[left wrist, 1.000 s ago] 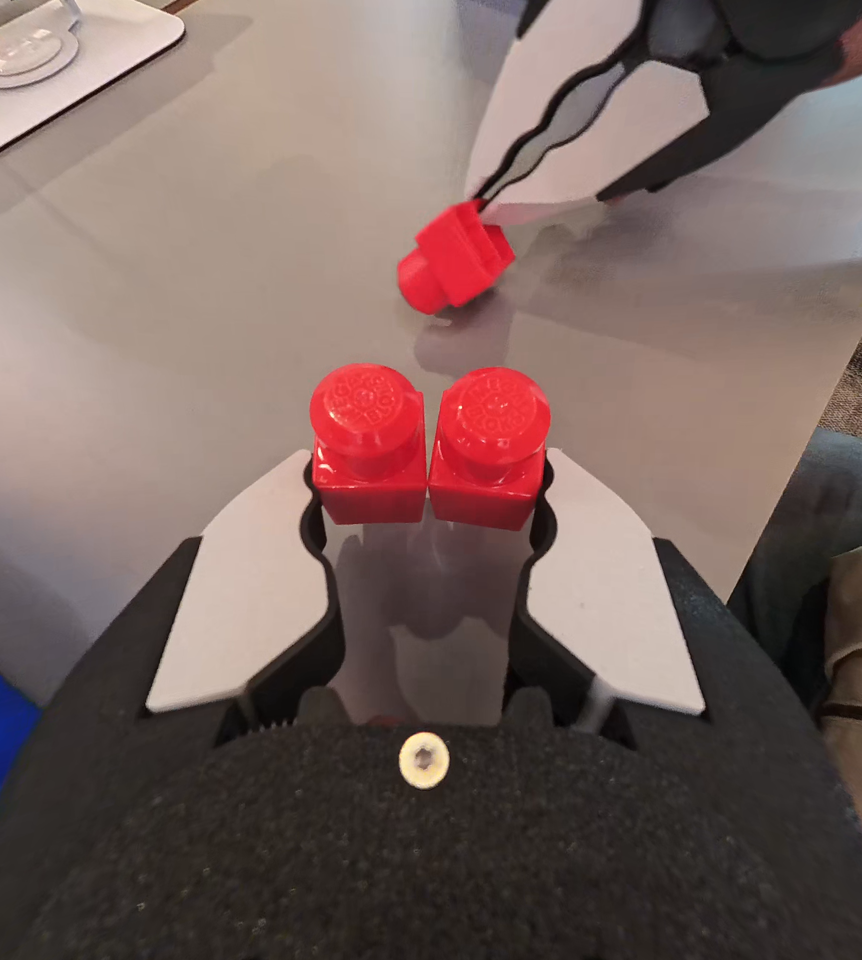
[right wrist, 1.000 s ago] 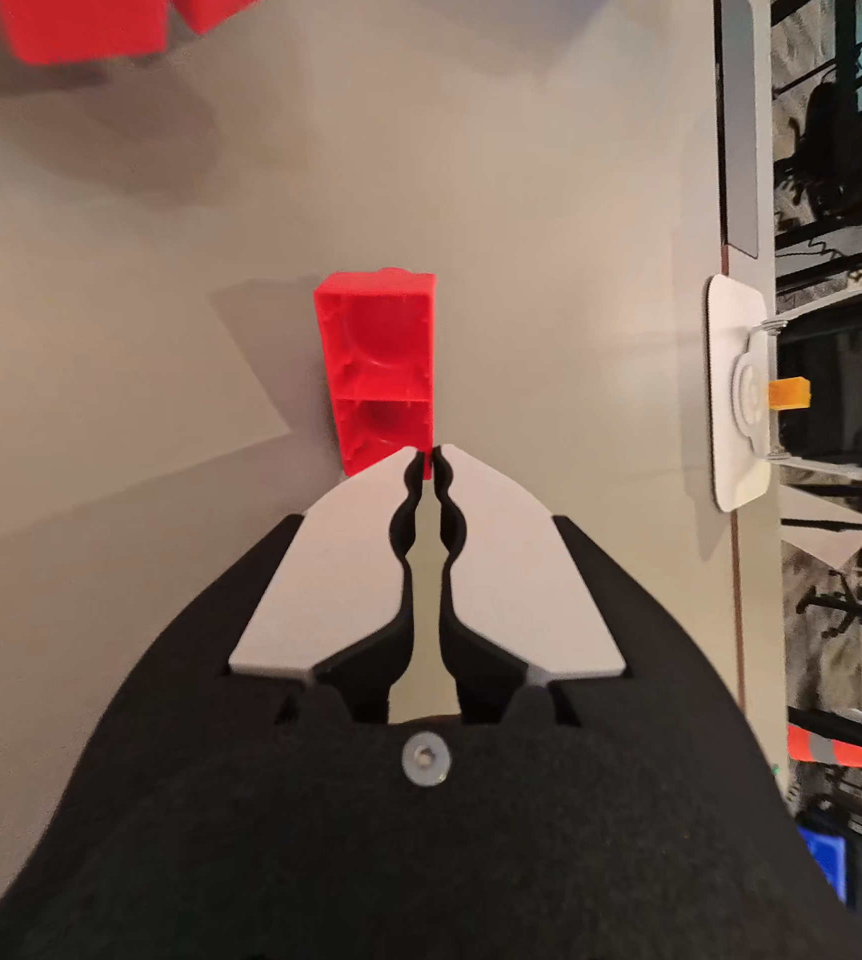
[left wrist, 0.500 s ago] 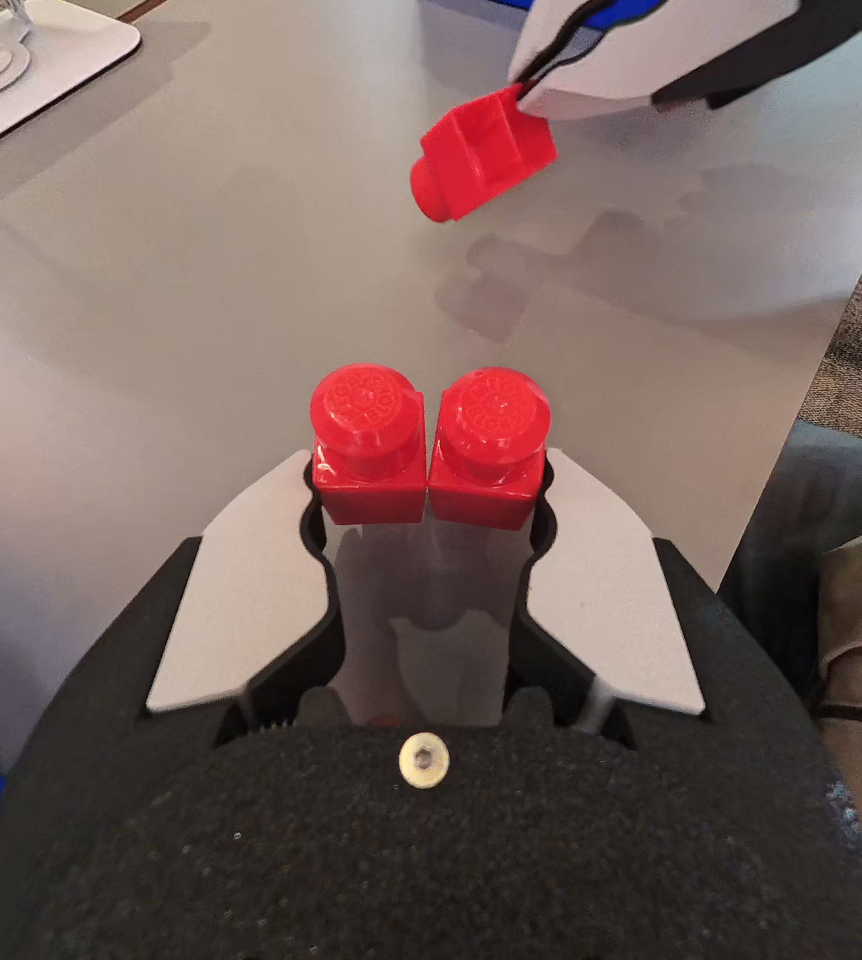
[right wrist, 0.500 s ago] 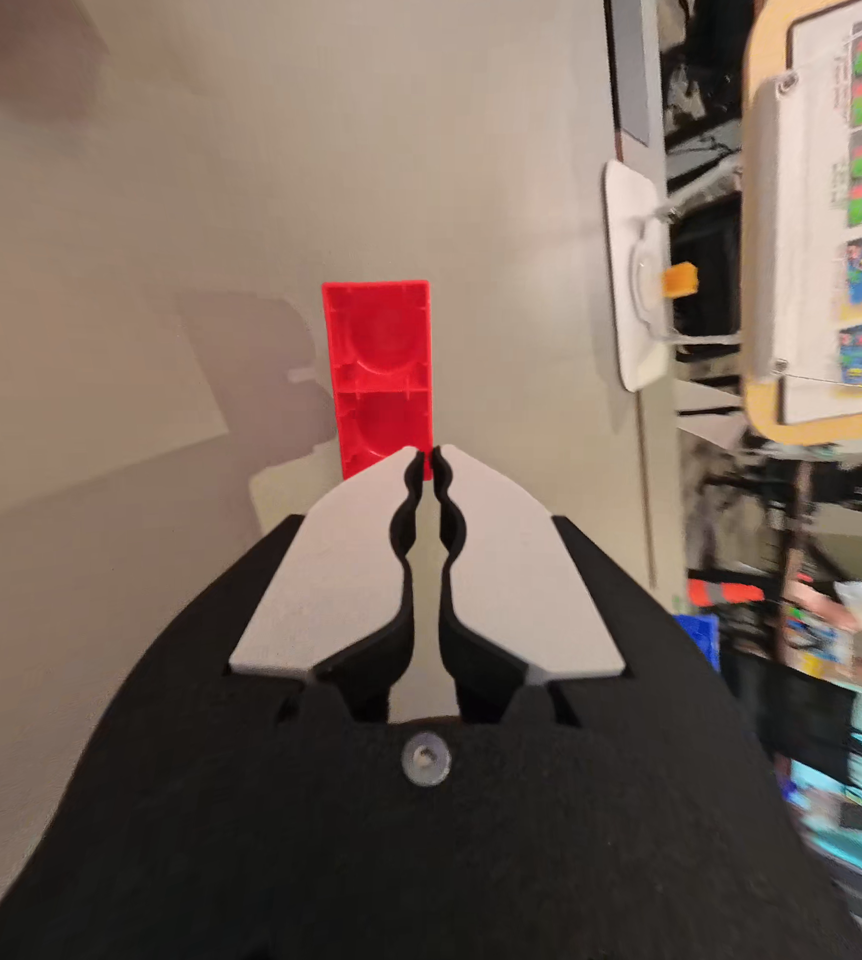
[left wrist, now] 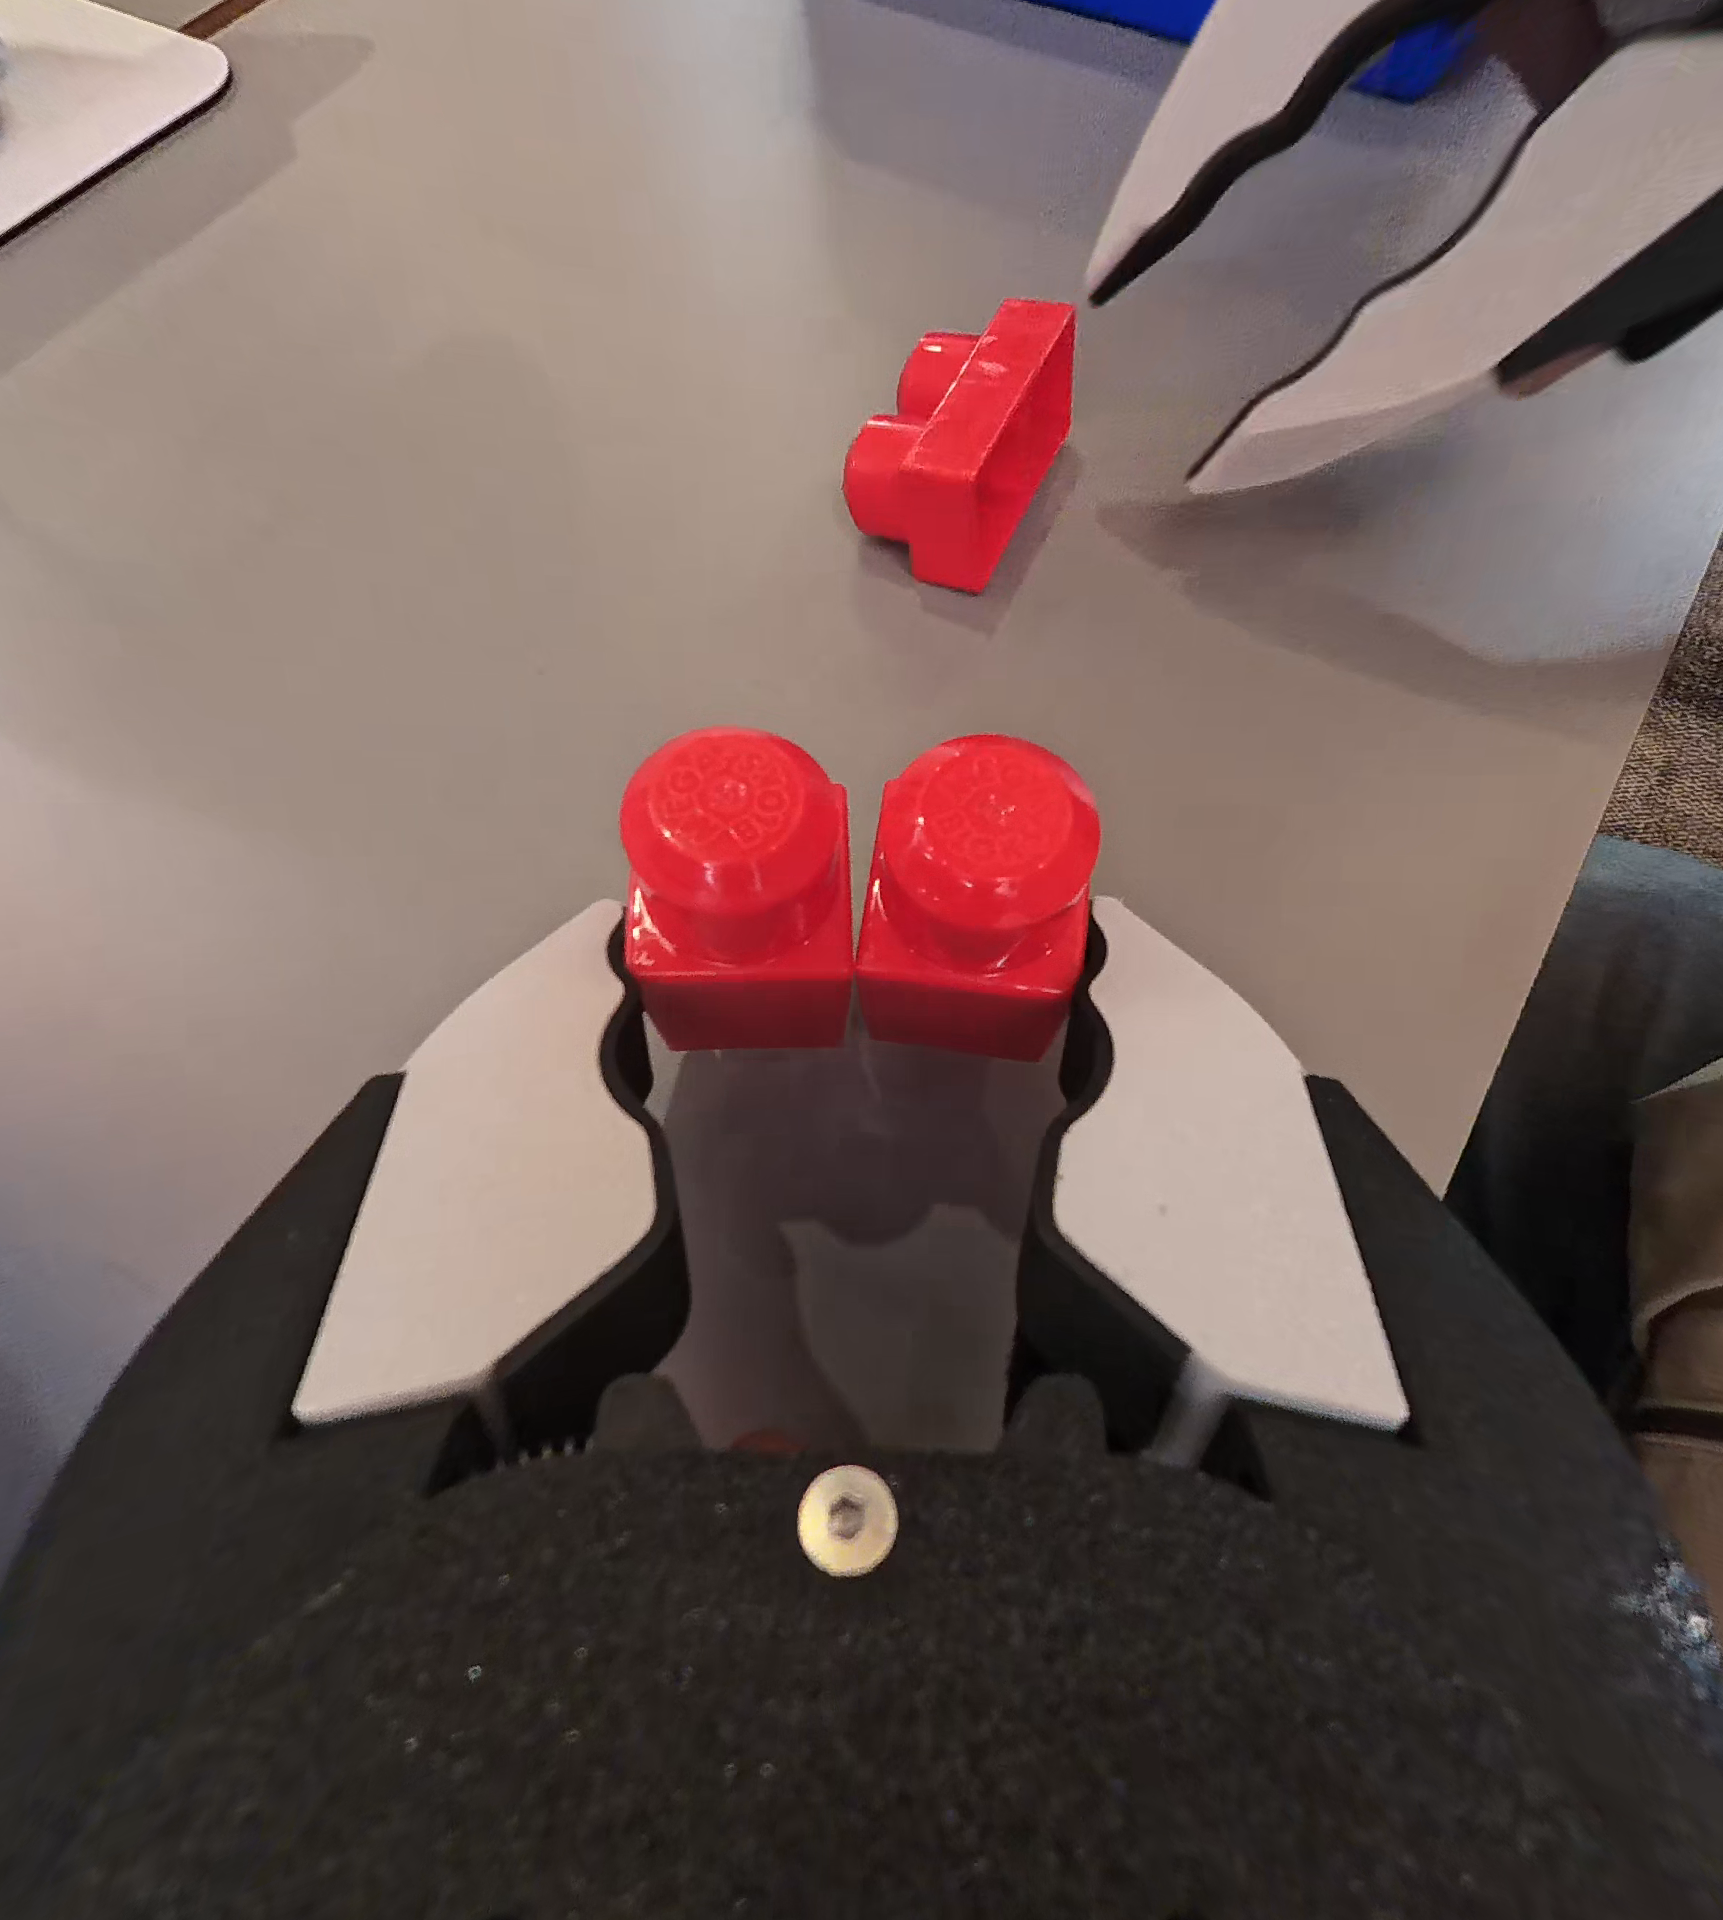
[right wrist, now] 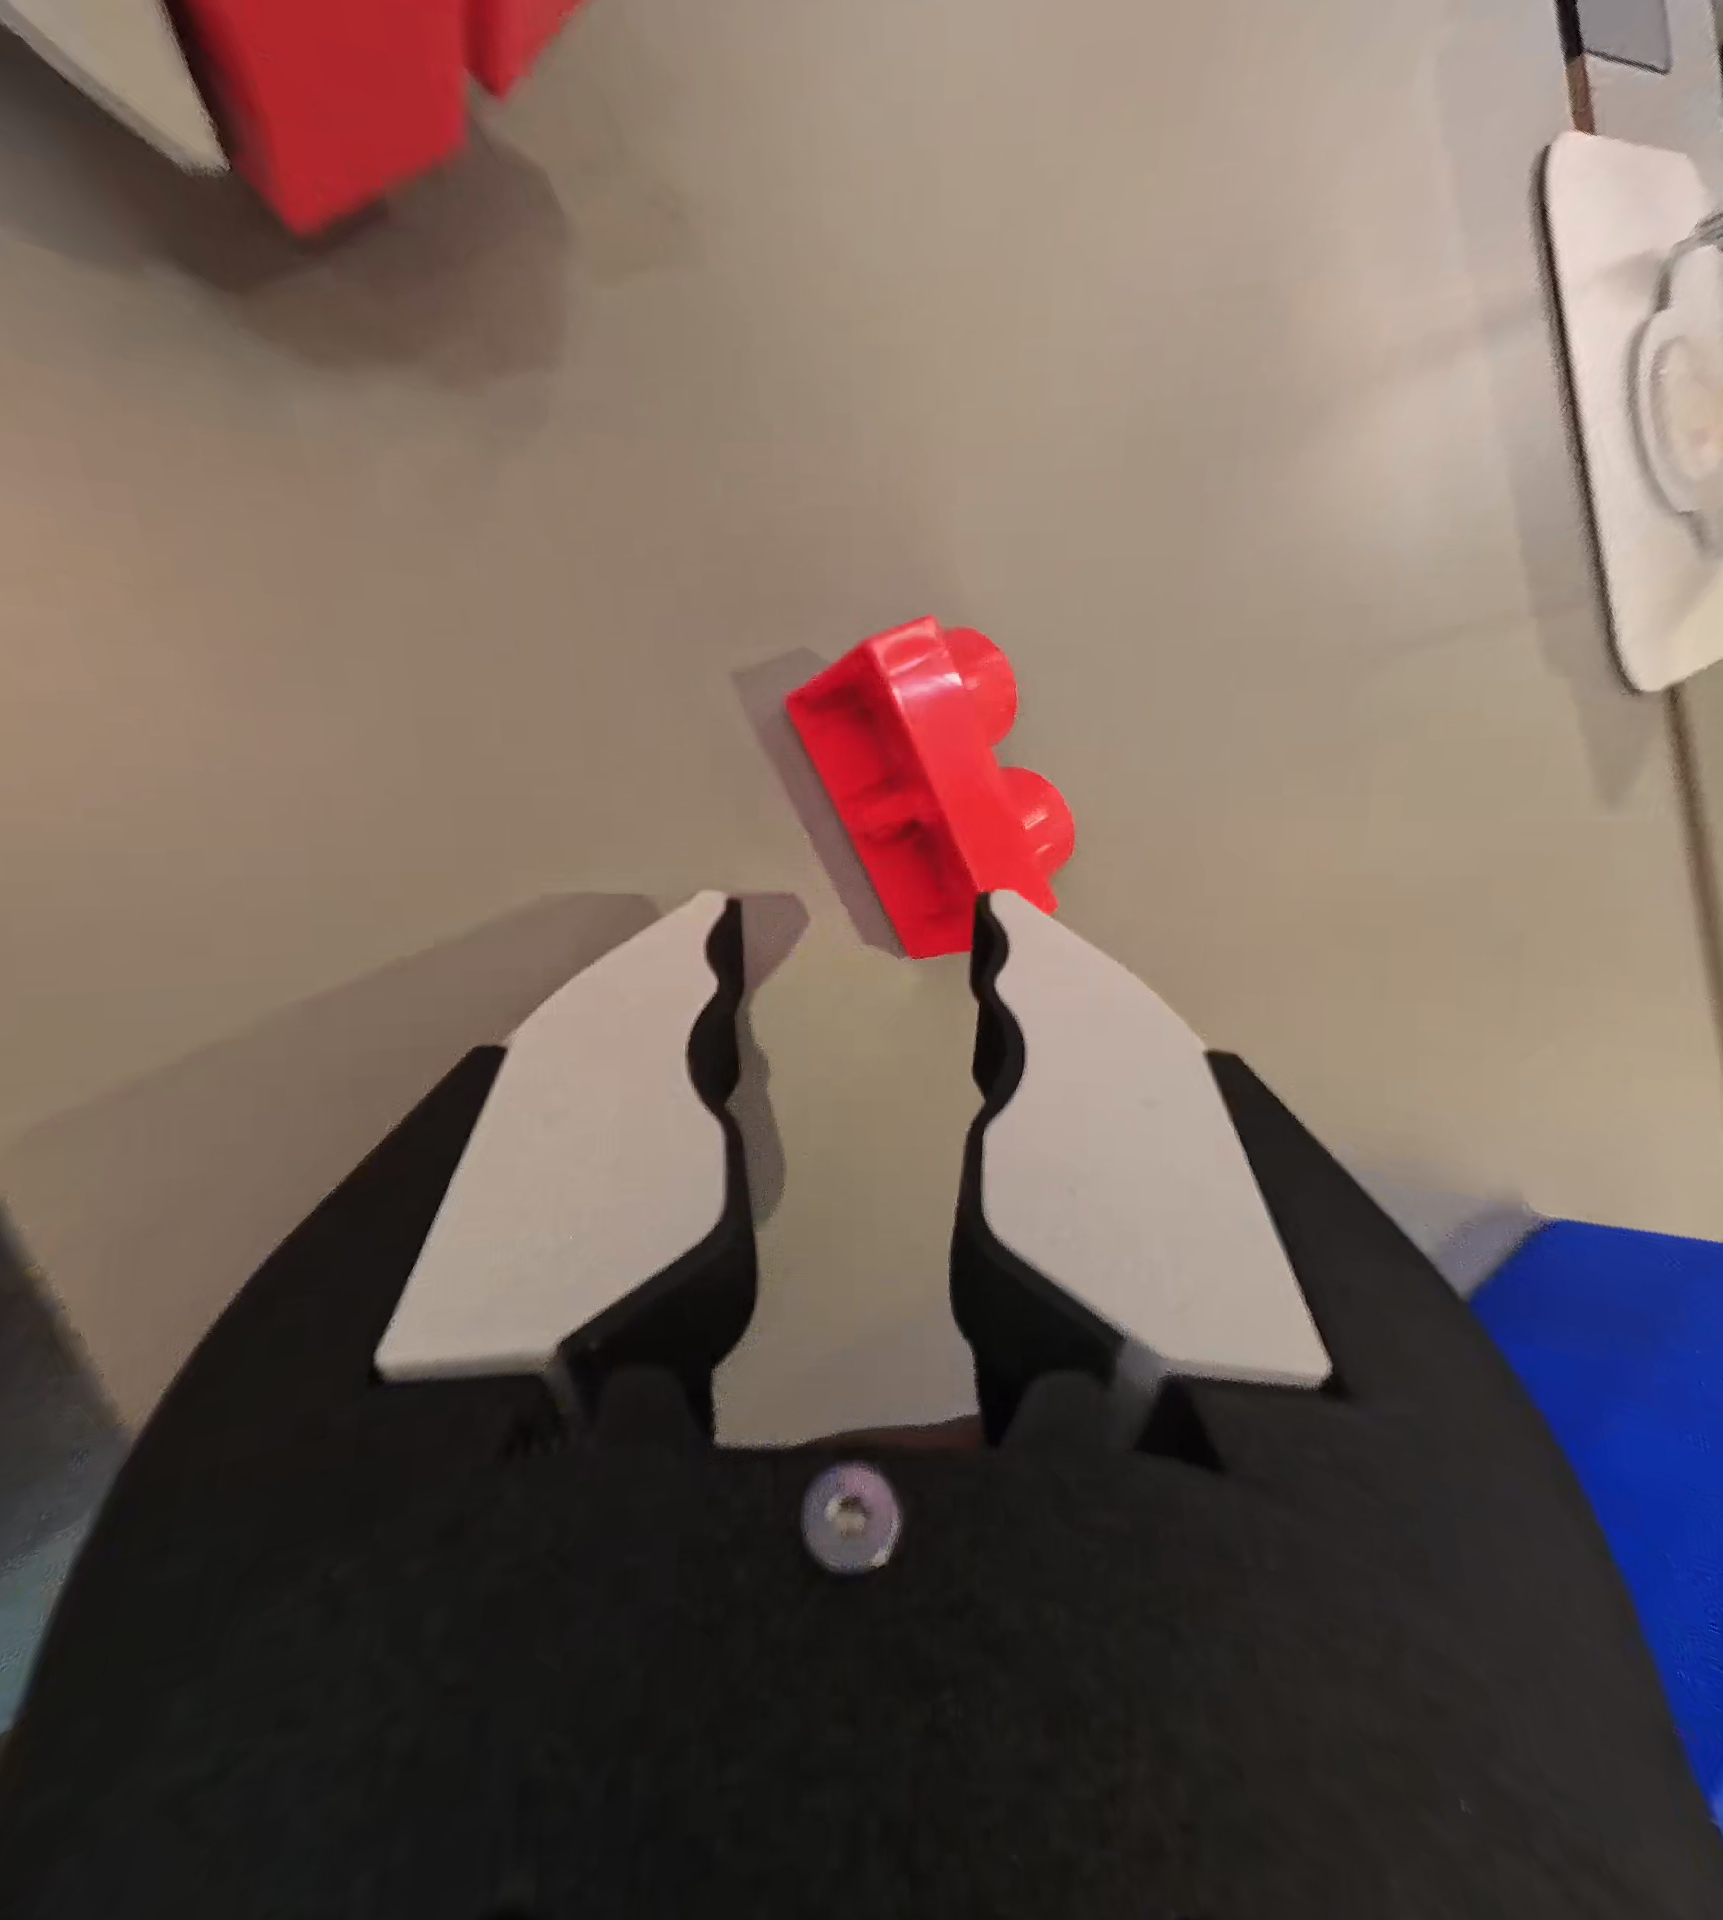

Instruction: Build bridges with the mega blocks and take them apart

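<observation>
My left gripper (left wrist: 857, 935) is shut on two red single-stud blocks (left wrist: 737, 904) (left wrist: 976, 914), held side by side with their studs up, just above the grey table (left wrist: 317, 623). A red two-stud block (left wrist: 971, 447) lies on its side on the table beyond them. My right gripper (left wrist: 1148, 390) is open and empty just right of that block. In the right wrist view the right gripper (right wrist: 855, 909) is open, with the two-stud block (right wrist: 930, 790) just past its right fingertip (right wrist: 1002, 935). The left gripper's red blocks (right wrist: 337, 104) show at the top left there.
A white pad with a clear stand (left wrist: 57, 135) lies at the far left; it also shows in the right wrist view (right wrist: 1626, 416). A blue container (right wrist: 1667, 1403) sits beside the right gripper. The table edge (left wrist: 1605, 831) runs close on the right, with a person's leg (left wrist: 1667, 1039) past it.
The right gripper lifted the two-stud block, then let it go and opened; the block now lies on its side on the table. The left gripper kept its hold.
</observation>
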### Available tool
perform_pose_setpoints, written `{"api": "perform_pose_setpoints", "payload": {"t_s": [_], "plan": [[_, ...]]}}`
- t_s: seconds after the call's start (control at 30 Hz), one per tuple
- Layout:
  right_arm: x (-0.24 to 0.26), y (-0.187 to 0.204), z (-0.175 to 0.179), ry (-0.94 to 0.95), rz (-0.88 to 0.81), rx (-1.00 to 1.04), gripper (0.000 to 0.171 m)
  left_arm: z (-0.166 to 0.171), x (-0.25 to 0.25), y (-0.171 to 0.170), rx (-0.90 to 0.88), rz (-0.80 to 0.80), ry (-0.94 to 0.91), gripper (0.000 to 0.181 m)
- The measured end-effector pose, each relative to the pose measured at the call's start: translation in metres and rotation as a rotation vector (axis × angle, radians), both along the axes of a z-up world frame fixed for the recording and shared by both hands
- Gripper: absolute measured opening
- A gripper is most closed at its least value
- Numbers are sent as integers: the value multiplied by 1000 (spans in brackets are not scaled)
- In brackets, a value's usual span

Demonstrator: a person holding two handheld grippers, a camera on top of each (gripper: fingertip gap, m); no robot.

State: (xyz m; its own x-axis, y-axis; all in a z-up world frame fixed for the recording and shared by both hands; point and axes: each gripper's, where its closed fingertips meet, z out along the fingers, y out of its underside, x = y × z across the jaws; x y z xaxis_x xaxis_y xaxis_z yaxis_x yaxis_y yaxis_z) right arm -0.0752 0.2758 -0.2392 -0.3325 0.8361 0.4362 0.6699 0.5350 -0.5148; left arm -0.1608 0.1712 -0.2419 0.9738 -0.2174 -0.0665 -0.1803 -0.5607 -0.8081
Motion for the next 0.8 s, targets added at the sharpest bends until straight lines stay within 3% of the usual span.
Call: {"api": "perform_pose_setpoints", "payload": {"t_s": [0.13, 0.3, 0.43, 0.6, 0.8], "plan": [[-3, 15, 25, -2, -94, -309, 63, 0, 1, 0, -3, -5, -9, 78], [-20, 30, 17, -121, -198, -611, 76, 1, 4, 0, -9, -12, 4, 77], [-22, 28, 8, -217, -202, -648, 77, 4, 7, 0, -1, -25, 4, 78], [-24, 24, 9, -244, -355, -773, 86, 3, 7, 0, -16, -16, -4, 78], [-30, 21, 0, -126, -532, -591, 94, 9, -1, -1, -32, 7, -2, 78]]}}
